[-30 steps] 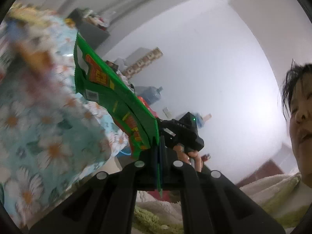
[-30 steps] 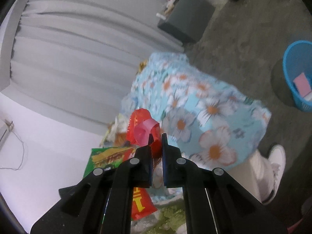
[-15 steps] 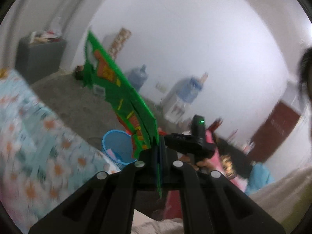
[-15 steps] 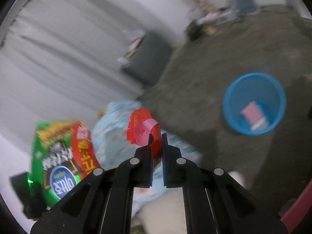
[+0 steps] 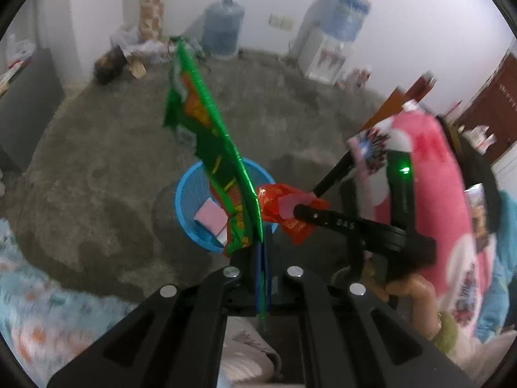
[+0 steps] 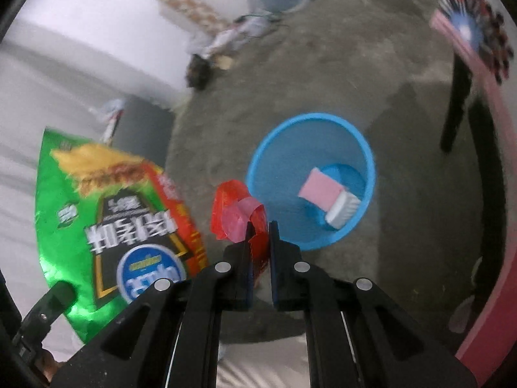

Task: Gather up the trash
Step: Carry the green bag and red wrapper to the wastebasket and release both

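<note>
Both tools have swung away from the flowery bedding – now they're hanging over the blue basket (image 6: 365, 174) on the floor, left tool (image 5: 262, 252) clamping the green snack bag (image 5: 206, 135), right tool (image 6: 258, 231) pinching the red wrapper (image 6: 231, 210).

Rough grey floor (image 5: 106, 168) everywhere. Two big water jugs by the back wall: one standing on the floor (image 5: 223, 30), another sitting on top of a white dispenser (image 5: 324, 56). Dark cabinet (image 5: 26, 106) off left, floral cloth (image 5: 42, 297) down in the corner.
</note>
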A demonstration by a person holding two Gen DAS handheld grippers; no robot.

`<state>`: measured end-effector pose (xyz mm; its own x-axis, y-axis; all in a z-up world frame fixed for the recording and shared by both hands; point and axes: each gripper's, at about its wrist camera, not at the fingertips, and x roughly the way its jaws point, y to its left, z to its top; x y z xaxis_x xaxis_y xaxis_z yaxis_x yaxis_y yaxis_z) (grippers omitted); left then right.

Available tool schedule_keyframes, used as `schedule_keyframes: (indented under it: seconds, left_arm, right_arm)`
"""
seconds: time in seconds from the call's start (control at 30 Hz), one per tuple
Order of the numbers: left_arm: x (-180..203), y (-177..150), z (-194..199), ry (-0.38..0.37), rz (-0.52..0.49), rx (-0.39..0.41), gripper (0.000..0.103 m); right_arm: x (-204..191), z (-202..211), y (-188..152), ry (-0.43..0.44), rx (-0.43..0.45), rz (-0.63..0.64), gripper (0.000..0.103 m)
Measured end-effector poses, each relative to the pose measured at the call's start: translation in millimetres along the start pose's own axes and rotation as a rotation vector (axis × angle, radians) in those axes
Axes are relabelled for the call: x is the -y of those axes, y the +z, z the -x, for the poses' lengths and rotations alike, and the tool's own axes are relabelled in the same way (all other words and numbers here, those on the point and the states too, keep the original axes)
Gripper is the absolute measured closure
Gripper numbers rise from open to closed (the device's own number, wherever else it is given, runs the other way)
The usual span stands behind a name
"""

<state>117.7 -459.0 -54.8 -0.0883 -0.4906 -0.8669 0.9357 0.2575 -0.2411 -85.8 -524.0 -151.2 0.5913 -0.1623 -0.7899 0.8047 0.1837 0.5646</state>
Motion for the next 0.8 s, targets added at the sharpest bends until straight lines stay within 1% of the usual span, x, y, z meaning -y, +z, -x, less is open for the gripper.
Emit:
schedule_keyframes:
  seconds: [0.1, 0.17, 0.2, 0.23, 0.27, 0.3, 0.33, 0.37, 0.47, 0.53, 0.67, 0.8]
  left_arm:
    - [2, 19, -46, 0.03, -0.002, -0.052, 0.101]
    - [4, 26, -74, 0.075, -0.022, -0.071, 0.099]
    - [3, 30, -87, 0.086, -0.019, -0.078, 0.096]
    - [-1, 33, -100, 0.1, -0.008, -0.093, 0.088]
    - [-4, 36, -108, 0.113, 0.005, -0.1, 0.078]
    - [-8, 37, -115, 0.123, 0.015, -0.102, 0.073]
    - [-11, 36, -119, 0.129, 0.028, -0.101, 0.07]
    - [-14, 36, -121, 0.127, 0.045, -0.101, 0.068]
    - [-13, 34, -117, 0.098, 0.064, -0.093, 0.062]
    - [-13, 33, -104, 0.109, 0.047, -0.075, 0.058]
    - [-14, 29, -65, 0.114, 0.063, -0.03, 0.05]
    - [-19, 21, -18, 0.111, 0.086, 0.034, 0.045]
  right_arm:
    - [15, -23, 15, -0.018, -0.005, -0.048, 0.092]
    - [24, -35, 20, -0.011, -0.012, -0.072, 0.083]
    - [28, -47, 25, -0.01, -0.022, -0.08, 0.069]
    - [33, -58, 27, -0.031, -0.026, -0.086, 0.056]
    - [34, -64, 28, -0.056, -0.025, -0.089, 0.053]
    - [39, -72, 29, -0.098, -0.031, -0.089, 0.052]
    - [45, -77, 29, -0.129, -0.045, -0.103, 0.052]
    - [50, -78, 29, -0.131, -0.052, -0.127, 0.052]
    - [53, -69, 24, -0.131, -0.025, -0.14, 0.051]
    - [53, -63, 23, -0.139, -0.003, -0.13, 0.049]
    - [51, -52, 25, -0.129, 0.023, -0.134, 0.049]
    - [38, -38, 21, -0.112, 0.054, -0.108, 0.048]
